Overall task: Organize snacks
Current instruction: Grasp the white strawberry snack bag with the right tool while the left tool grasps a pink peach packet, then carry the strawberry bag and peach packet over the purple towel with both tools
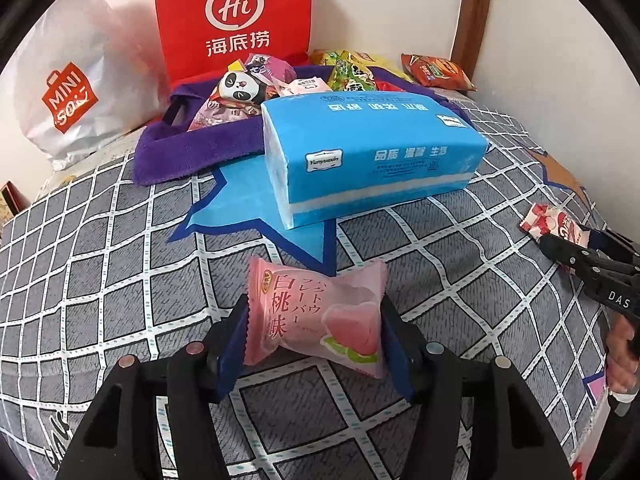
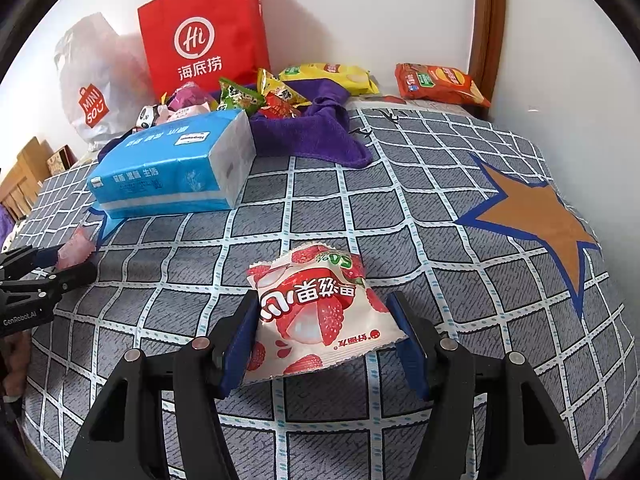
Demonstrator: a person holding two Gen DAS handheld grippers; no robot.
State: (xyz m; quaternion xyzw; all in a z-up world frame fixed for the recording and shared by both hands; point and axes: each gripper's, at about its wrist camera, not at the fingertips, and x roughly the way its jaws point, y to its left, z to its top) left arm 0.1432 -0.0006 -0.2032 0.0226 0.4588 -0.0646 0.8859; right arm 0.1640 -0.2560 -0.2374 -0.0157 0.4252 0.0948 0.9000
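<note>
My left gripper (image 1: 314,320) is shut on a pink peach snack packet (image 1: 316,316) and holds it just above the checked bedspread. My right gripper (image 2: 324,320) is shut on a white and red lychee candy packet (image 2: 316,312). Each gripper also shows at the edge of the other wrist view: the right gripper (image 1: 560,236) with its packet, the left gripper (image 2: 76,260) with the pink packet. A purple cloth basket (image 1: 192,148) behind the tissue pack holds several snacks, among them a panda packet (image 1: 240,88).
A blue tissue pack (image 1: 372,152) lies mid-bed in front of the basket. A red paper bag (image 1: 232,16) and a white Miniso bag (image 1: 68,96) stand at the wall. Yellow (image 2: 332,76) and orange chip bags (image 2: 440,82) lie at the back. A wooden bedpost (image 2: 486,32) stands at the right.
</note>
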